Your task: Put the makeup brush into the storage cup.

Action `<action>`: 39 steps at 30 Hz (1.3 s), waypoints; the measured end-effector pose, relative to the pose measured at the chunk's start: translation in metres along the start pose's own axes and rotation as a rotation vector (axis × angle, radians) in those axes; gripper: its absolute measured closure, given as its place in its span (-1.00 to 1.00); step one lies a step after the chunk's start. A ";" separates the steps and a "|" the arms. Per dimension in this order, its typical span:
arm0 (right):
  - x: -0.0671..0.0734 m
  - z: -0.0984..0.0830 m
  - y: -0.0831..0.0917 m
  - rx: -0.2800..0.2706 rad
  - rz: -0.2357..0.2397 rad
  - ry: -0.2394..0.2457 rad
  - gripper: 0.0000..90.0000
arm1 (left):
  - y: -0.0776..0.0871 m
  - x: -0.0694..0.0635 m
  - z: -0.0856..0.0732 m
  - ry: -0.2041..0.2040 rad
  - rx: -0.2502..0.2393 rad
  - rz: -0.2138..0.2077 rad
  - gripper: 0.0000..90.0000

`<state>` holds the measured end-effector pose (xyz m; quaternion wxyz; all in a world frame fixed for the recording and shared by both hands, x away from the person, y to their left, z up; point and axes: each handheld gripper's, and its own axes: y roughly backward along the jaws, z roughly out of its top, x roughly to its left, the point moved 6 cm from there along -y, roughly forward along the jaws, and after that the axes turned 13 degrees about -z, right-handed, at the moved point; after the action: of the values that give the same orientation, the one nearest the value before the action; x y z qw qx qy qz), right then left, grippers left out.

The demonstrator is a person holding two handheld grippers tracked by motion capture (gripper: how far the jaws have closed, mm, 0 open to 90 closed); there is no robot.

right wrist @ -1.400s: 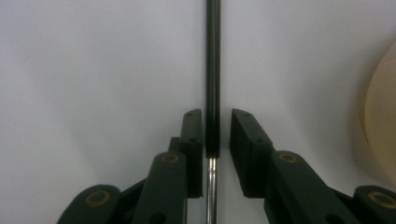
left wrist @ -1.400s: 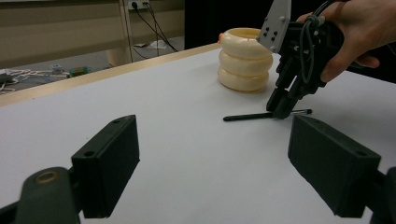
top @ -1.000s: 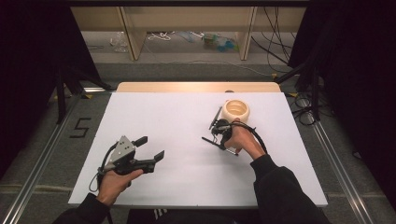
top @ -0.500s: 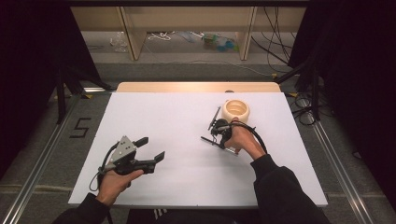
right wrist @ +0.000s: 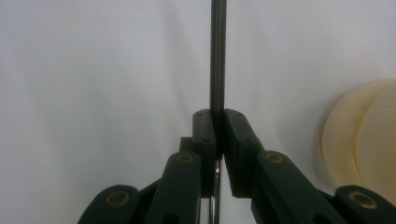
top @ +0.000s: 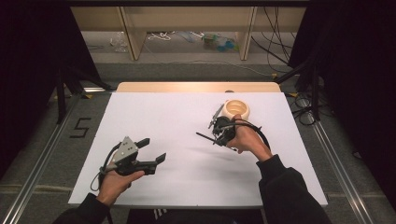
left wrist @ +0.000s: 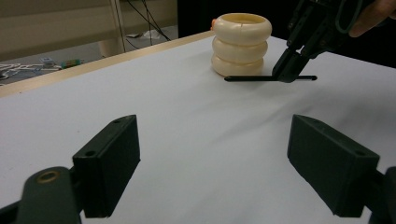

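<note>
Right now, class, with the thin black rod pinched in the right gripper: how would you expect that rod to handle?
The black rod looks stiff: it juts level from the right gripper without sagging. Being thin, it is probably light. It appears round and smooth, so it may twist or slip between the flat pads, and would likely roll if laid on the white table.

A white tabletop point(top: 177, 116) lies under the right gripper point(top: 215, 136), with its wooden edge point(top: 187, 87) beyond. Farther past it stand a wooden shelf frame point(top: 133, 42) and floor clutter point(top: 217, 41). Cables point(top: 303, 112) lie to its right, and a taped "5" point(top: 79, 127) is on the floor far to its left.
</note>
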<state>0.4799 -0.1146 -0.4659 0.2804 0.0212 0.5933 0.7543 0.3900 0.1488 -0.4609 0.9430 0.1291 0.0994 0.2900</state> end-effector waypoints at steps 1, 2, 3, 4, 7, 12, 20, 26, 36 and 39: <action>0.001 0.000 0.001 -0.008 0.003 0.005 0.87 | 0.000 0.000 0.000 -0.001 0.001 0.000 -0.62; 0.001 0.000 0.002 -0.012 0.003 0.006 0.87 | 0.000 0.000 0.000 -0.002 0.004 -0.001 -0.62; 0.002 0.000 0.003 -0.019 0.003 0.009 0.87 | 0.000 0.000 0.000 -0.005 0.006 -0.002 -0.62; 0.002 0.001 0.004 -0.025 -0.004 0.014 0.87 | 0.000 0.000 0.000 -0.007 0.007 -0.003 -0.62; 0.007 0.001 0.007 -0.041 -0.004 0.023 0.87 | -0.002 -0.001 -0.001 -0.005 0.008 -0.010 -0.62; 0.017 0.001 0.010 -0.044 0.008 0.064 0.87 | -0.005 -0.003 -0.002 -0.007 0.023 -0.021 -0.61; 0.034 0.002 0.011 -0.054 0.009 0.138 0.87 | -0.012 -0.012 -0.001 -0.042 0.059 -0.059 -0.57; 0.049 0.005 0.014 -0.064 0.035 0.190 0.87 | -0.026 -0.022 -0.004 -0.064 0.130 -0.113 -0.54; 0.063 0.009 0.016 -0.081 0.038 0.299 0.87 | -0.047 -0.040 -0.005 -0.191 0.259 -0.173 -0.48; 0.070 0.010 0.019 -0.060 0.037 0.289 0.87 | -0.050 -0.040 -0.005 -0.260 0.286 -0.178 -0.46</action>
<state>0.4174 -0.0771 -0.4671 0.1787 -0.0852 0.6041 0.7719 0.3823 0.0863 -0.4760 0.9419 0.2887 0.0283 0.1696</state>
